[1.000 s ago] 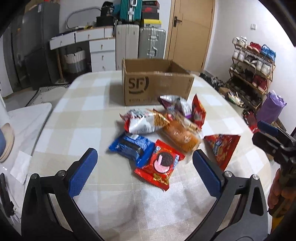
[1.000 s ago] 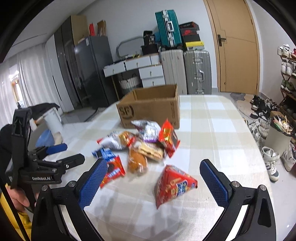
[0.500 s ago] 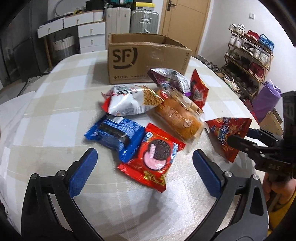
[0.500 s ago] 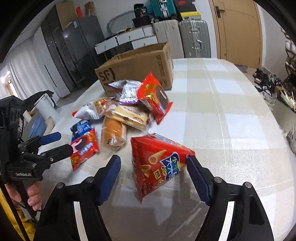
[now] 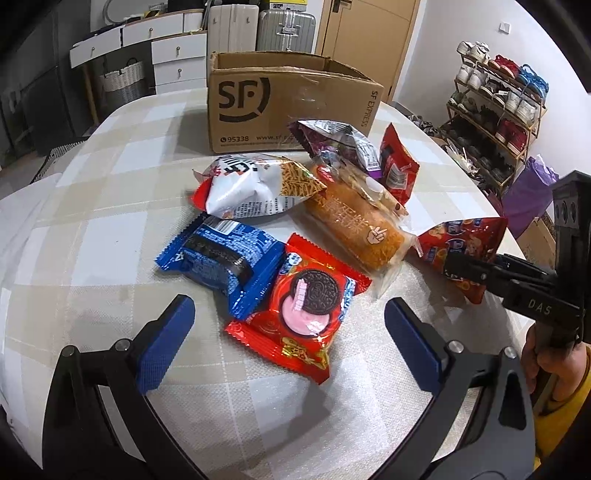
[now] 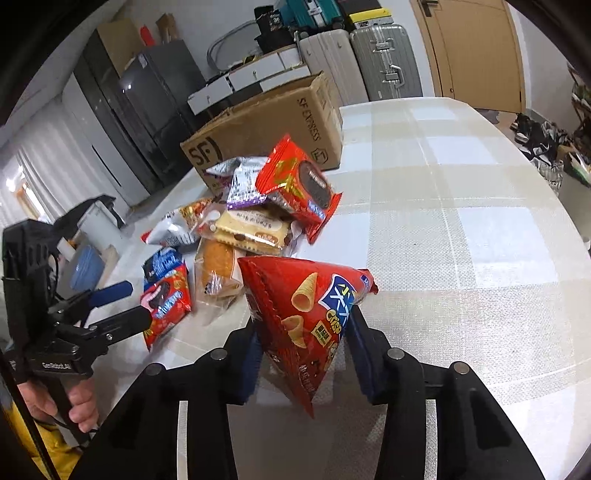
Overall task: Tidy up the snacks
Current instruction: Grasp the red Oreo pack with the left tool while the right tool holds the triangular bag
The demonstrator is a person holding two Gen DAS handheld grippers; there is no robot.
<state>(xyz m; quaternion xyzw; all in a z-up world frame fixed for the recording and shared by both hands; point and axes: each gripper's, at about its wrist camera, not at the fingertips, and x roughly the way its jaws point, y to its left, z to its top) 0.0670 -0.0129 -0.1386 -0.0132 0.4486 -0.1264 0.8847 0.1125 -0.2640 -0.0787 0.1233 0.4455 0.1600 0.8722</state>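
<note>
The checked table [image 6: 461, 192] carries the snack pile ahead of both jaws. My right gripper [image 6: 301, 354] is clamped on the red cone-snack bag [image 6: 306, 306]; I should lift gently and carry it to the cardboard box [image 6: 266, 125] beyond. My left gripper [image 5: 288, 332] gapes before the red cookie pack [image 5: 303, 306].

Red cone-snack bag [image 6: 310, 317], blue cookie pack [image 5: 221, 258], beige-and-white checked tablecloth [image 5: 110, 206]

White walls, wooden door [image 5: 364, 40], suitcases [image 5: 258, 27], white drawers [image 5: 159, 48], shoe rack [image 5: 495, 107], checked tablecloth [image 5: 110, 206].
</note>
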